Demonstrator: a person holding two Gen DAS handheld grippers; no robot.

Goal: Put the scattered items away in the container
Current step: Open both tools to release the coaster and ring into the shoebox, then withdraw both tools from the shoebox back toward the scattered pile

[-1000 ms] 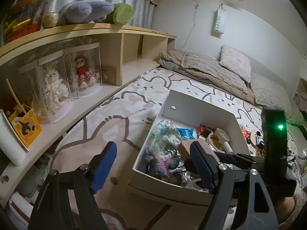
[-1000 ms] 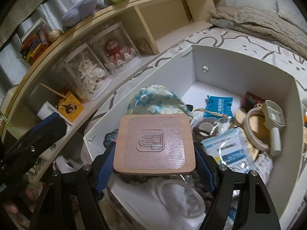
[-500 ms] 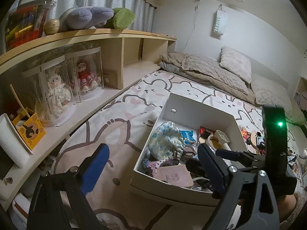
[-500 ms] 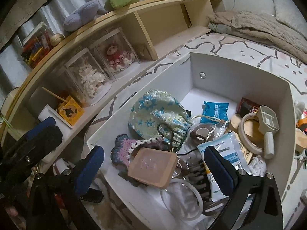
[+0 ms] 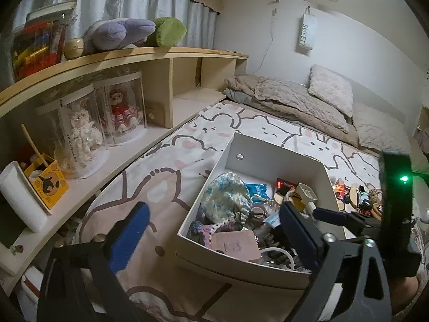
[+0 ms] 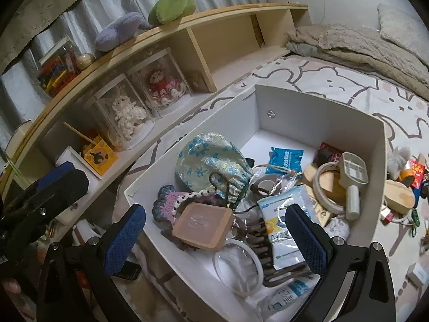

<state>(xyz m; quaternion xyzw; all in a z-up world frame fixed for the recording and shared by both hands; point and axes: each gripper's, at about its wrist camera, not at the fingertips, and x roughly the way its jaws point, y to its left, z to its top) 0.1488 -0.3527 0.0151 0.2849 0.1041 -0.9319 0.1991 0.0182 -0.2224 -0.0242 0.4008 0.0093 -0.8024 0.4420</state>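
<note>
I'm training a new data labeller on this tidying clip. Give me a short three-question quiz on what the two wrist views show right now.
1. True or false: the square wooden coaster with a clear raised emblem lies inside the white rectangular storage box.
2. What is between the right gripper's blue-padded fingers?
A. the blue floral drawstring pouch
B. nothing gripped; the jaws stand wide
C. the beige plastic scoop
3. Fill in: small items not yet tidied lie on the cartoon-print bedsheet, on the box's ____ side in both views.

Key: 1 true; 2 B; 3 right.
</note>
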